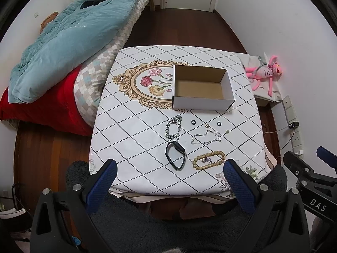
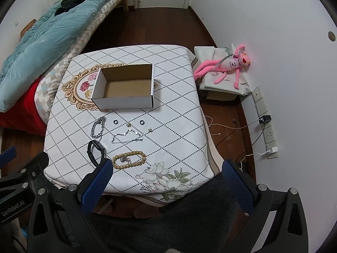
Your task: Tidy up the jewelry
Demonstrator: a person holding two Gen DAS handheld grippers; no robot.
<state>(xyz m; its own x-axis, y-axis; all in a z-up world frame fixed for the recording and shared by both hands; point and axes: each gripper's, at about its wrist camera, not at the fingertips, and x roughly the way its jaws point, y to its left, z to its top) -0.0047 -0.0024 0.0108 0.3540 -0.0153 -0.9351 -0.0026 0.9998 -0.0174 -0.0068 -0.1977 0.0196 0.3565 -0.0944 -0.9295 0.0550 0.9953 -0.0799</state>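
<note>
Tablecloth (image 1: pixel 130 126) holds box (image 1: pixel 202 103), beads (image 1: pixel 208 160), chains.

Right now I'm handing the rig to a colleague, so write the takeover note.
Left gripper: jaws open, empty, hovering at the near table edge.
Right gripper: jaws open, empty, beside it.
Cardboard box sits open and empty mid-table.
In front of it, loose: chunky chain, two black rings, thin bracelet, black band, bead bracelet.
Done: nothing boxed.
Left: every piece.

One box (image 1: pixel 202 88), two black rings (image 1: pixel 193 122), two chain bracelets (image 1: pixel 173 126), one bead bracelet (image 1: pixel 208 160), one black band (image 1: pixel 175 155).
</note>
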